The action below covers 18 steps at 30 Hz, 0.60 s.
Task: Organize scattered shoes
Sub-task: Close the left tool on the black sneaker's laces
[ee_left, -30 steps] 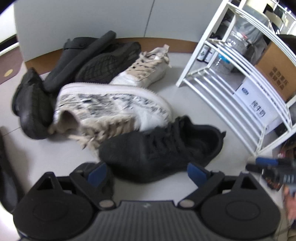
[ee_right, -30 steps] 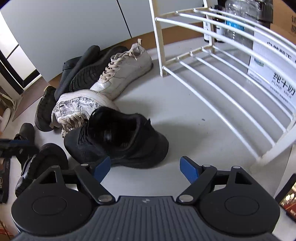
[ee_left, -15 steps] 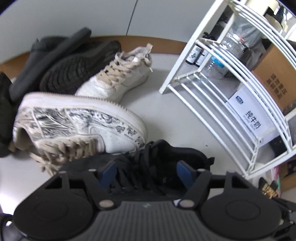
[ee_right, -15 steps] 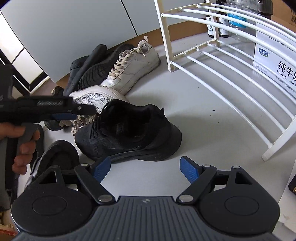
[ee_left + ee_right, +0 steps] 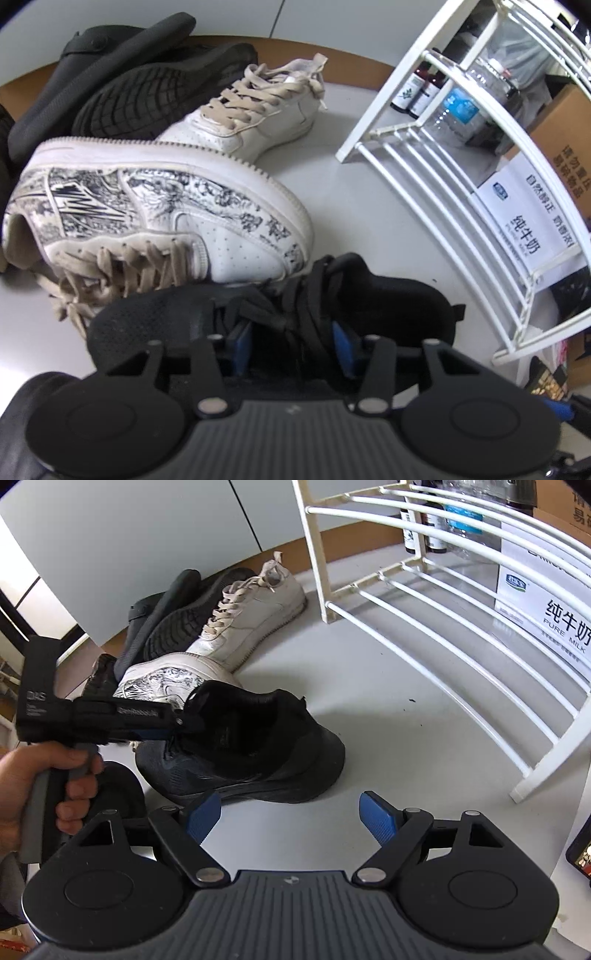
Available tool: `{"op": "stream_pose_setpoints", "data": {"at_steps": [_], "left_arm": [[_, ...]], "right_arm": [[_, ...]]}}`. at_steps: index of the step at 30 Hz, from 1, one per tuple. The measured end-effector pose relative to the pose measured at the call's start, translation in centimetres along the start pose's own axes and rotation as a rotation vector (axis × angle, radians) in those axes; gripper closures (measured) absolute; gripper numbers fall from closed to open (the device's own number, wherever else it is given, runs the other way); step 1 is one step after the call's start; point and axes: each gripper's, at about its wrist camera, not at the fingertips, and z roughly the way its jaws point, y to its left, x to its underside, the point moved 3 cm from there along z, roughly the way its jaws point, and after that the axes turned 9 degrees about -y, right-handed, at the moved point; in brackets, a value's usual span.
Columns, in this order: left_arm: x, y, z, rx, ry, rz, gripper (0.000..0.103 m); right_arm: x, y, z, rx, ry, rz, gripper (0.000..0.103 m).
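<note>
A black mesh sneaker (image 5: 399,295) stands upright on the pale floor, just in front of a white sneaker with a black ink print (image 5: 166,206). My left gripper (image 5: 291,341) reaches down over its laces. Its jaws are closing, and the tongue and laces sit between the blue pads (image 5: 341,345), which rest against them. In the right wrist view a hand (image 5: 44,775) holds that left gripper (image 5: 181,723) at the black sneaker's (image 5: 258,753) collar. My right gripper (image 5: 290,814) hangs open just short of the sneaker's side, with nothing between its fingers.
A plain white sneaker (image 5: 258,114) and dark upturned shoes (image 5: 147,99) are piled behind. A white wire shoe rack (image 5: 436,206) stands to the right, with bottles (image 5: 454,110) and a milk carton box (image 5: 524,229) behind it. Another dark shoe (image 5: 118,790) lies near the hand.
My left gripper has come forward and down onto the black sneaker, and its jaws have narrowed from wide apart to around the tongue. The right gripper has stayed put and open.
</note>
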Motion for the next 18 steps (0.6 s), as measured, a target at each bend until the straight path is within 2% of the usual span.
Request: {"op": "stream_pose_setpoints", "data": {"at_steps": [1,3,8,18], "left_arm": [[-0.1,0.2,0.0,-0.005,-0.007,-0.008,0.08],[-0.1,0.4,-0.1,0.006,-0.018,-0.025,0.083],[0.4,-0.4,-0.2,0.042,-0.02,-0.013,0.084],[2.5,-3.6,-0.1,0.128,0.038,0.008,0.084]], "right_arm": [[0.0,0.0,0.0,0.0,0.002,0.0,0.017],[0.1,0.0,0.1,0.001,0.006,-0.001,0.017],[0.3,0.0,0.2,0.001,0.015,-0.003,0.017],[0.6,-0.4,0.4,0.007,0.031,0.005,0.017]]}}
